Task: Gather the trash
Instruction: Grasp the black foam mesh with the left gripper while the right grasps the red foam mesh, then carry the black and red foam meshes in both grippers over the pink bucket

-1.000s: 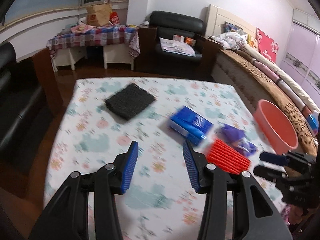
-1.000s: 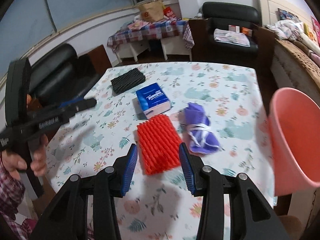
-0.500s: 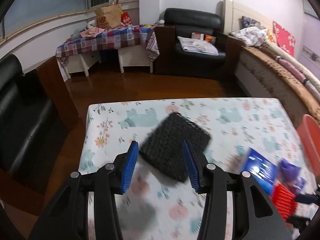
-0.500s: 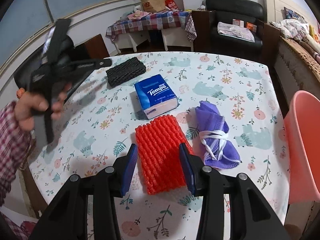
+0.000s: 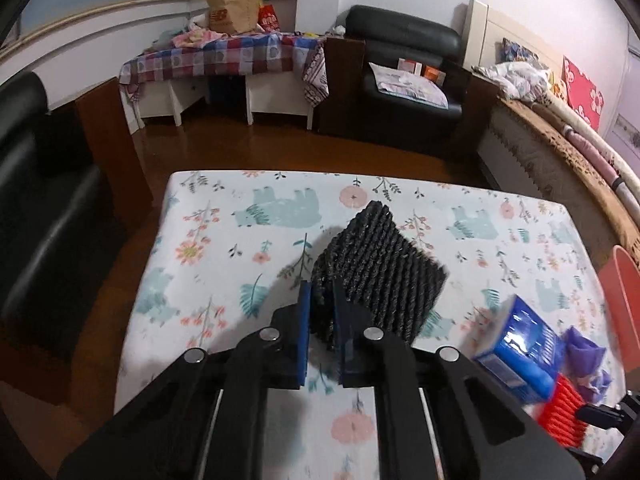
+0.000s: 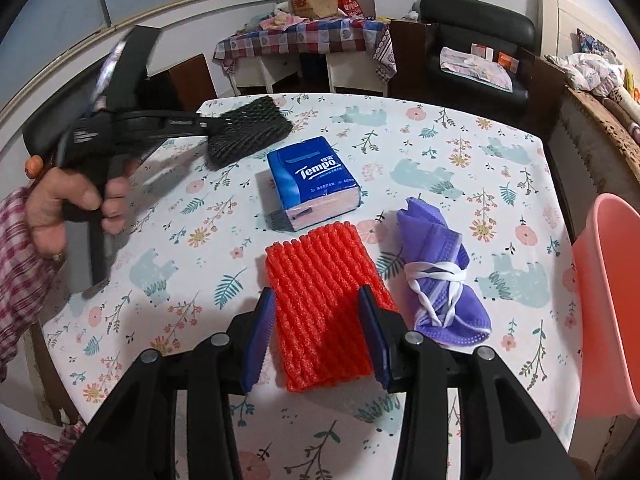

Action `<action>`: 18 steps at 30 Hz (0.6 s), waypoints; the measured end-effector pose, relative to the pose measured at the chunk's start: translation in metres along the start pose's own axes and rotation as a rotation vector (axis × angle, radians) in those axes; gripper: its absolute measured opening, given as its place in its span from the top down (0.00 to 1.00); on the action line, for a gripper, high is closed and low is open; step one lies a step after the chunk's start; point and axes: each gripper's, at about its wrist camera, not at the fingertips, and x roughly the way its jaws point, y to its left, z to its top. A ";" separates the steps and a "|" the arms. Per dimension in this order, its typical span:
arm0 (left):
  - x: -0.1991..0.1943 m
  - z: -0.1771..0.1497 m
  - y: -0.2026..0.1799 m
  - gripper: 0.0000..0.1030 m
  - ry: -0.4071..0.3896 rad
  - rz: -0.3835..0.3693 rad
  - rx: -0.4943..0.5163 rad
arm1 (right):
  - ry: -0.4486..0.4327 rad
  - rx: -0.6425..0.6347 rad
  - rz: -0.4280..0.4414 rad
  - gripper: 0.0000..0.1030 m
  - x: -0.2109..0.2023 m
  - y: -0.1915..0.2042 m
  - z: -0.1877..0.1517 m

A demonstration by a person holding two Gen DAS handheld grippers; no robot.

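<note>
Right wrist view: nearest the lens, the right gripper (image 6: pixel 318 336) is seen spread wide, its blue pads (image 6: pixel 260 336) standing on either side of the near end of a red foam net (image 6: pixel 320 300) that lies flat on the floral tablecloth (image 6: pixel 460 152); whether the pads touch the net cannot be told. Just beside the net on its right, a purple cloth bundle (image 6: pixel 440 276) tied with white cord is laid, and at the right edge of the table a pink basin (image 6: pixel 608 300) is seen. Beyond the net, a blue Tempo tissue pack (image 6: pixel 314 182) is set, apart from it by a narrow gap. Farther off and to the left, the left gripper (image 6: pixel 208 128) is held in a hand (image 6: pixel 68 204) and is clamped on one edge of a black foam net (image 6: pixel 248 130), which is tilted, with its far side near the tablecloth. In the left wrist view, the same grip is shown close up: the blue pads (image 5: pixel 304 336) are pressed together on the near corner of the black foam net (image 5: pixel 380 272), which is raised at that corner. To the right in that view, the tissue pack (image 5: pixel 520 352), the red foam net (image 5: pixel 564 416) and the purple bundle (image 5: pixel 584 356) are seen, blurred. Past the table, a black armchair (image 6: pixel 476 40) and a side table under a checked cloth (image 6: pixel 296 40) are visible.
</note>
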 end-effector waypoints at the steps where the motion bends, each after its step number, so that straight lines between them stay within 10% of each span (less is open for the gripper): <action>1: -0.008 -0.002 -0.001 0.91 -0.009 -0.002 -0.001 | -0.003 0.001 -0.001 0.63 0.000 0.000 -0.001; 7: -0.061 -0.019 -0.008 0.91 -0.057 0.000 0.002 | -0.016 0.069 0.009 0.88 -0.004 -0.012 -0.003; 18: -0.142 -0.040 -0.030 0.91 -0.145 -0.069 0.003 | -0.061 0.200 0.070 0.91 -0.037 -0.018 -0.019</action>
